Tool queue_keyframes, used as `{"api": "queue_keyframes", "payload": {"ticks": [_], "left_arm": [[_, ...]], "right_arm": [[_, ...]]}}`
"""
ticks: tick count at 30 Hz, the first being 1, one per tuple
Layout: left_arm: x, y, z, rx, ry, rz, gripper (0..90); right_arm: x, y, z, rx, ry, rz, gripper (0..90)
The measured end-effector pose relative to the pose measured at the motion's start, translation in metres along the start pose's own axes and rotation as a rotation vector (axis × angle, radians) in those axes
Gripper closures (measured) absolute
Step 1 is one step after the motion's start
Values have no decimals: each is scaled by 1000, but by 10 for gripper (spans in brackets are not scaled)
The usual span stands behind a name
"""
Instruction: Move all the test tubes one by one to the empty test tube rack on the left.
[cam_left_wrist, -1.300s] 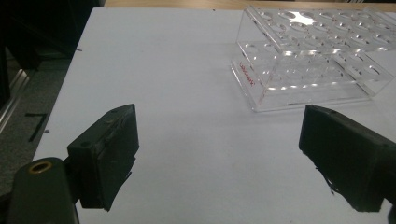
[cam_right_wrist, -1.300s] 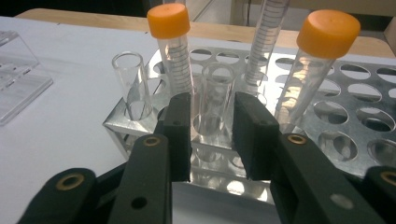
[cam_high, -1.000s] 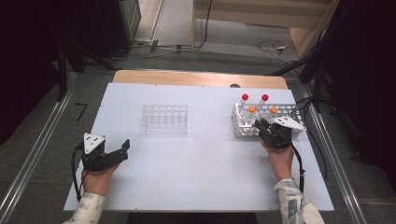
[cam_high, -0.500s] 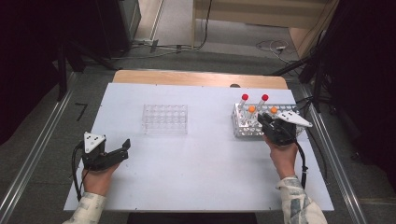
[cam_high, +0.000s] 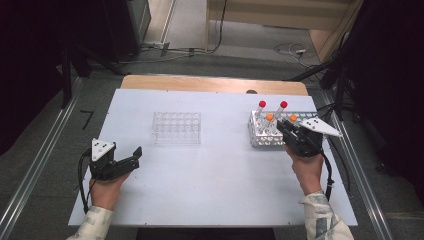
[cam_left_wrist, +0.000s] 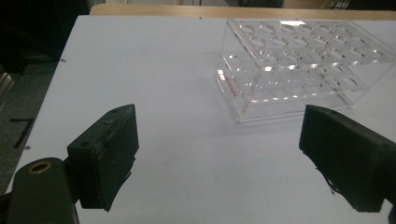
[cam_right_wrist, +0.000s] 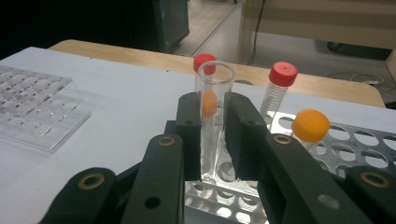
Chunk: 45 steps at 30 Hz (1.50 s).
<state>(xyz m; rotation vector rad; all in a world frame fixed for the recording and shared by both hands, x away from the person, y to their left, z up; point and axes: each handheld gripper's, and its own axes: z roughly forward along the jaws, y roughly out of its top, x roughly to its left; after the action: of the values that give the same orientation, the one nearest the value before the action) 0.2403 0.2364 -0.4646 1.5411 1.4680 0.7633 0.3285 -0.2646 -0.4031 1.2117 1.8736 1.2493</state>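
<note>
My right gripper (cam_right_wrist: 214, 109) is shut on a clear, uncapped tube (cam_right_wrist: 215, 79) and holds it upright over the near left corner of the white tube rack (cam_right_wrist: 355, 140). The tube's lower end is level with the rack's top plate. In the high view the right gripper (cam_high: 284, 128) is at the rack's (cam_high: 260, 139) front. Two red-capped tubes (cam_high: 262, 104) and two orange-capped tubes (cam_high: 269, 116) stand in the rack. My left gripper (cam_high: 131, 156) rests open near the table's left front, with nothing between its fingers (cam_left_wrist: 107, 154).
An empty clear acrylic rack (cam_high: 176, 127) sits mid-table, ahead of the left gripper (cam_left_wrist: 299, 65). A wooden strip (cam_high: 210, 83) runs along the white table's far edge. Metal rails and dark equipment flank the table.
The right hand has risen a little at the rack with the clear tube in its jaws. The left hand has stayed put.
</note>
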Motion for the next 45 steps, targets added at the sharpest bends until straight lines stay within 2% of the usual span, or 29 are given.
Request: {"api": "queue_keyframes", "payload": {"ticks": [7,12,13,14,16,20,28,29,34,38,39,45], "left_arm": [[-11,10,4,-9,-31,5,124],[-25,18,8,-13,-62,33,125],[-28,19,9,-14,-66,38,130],[-30,20,10,-14,-73,43,130],[-35,21,13,-9,-84,48,138],[-41,23,19,-3,-109,56,144],[-57,30,29,3,-160,82,167],[-59,31,30,4,-166,84,168],[-68,35,35,12,-176,85,162],[-76,39,40,19,-181,84,108],[-78,40,41,17,-182,85,106],[-90,43,44,9,-214,109,128]], "right_arm": [[11,2,-3,9,52,3,738],[22,3,-3,8,89,-14,738],[29,3,-1,11,108,-22,738],[29,3,-1,11,108,-22,738],[38,3,2,15,124,-45,738],[44,2,5,25,147,-43,738],[63,-5,21,55,186,-72,738],[67,-7,25,63,190,-87,738],[77,-10,37,80,202,-97,738],[88,-11,49,93,218,-102,738],[94,-11,52,96,229,-107,738],[104,-11,59,100,247,-118,738]]}}
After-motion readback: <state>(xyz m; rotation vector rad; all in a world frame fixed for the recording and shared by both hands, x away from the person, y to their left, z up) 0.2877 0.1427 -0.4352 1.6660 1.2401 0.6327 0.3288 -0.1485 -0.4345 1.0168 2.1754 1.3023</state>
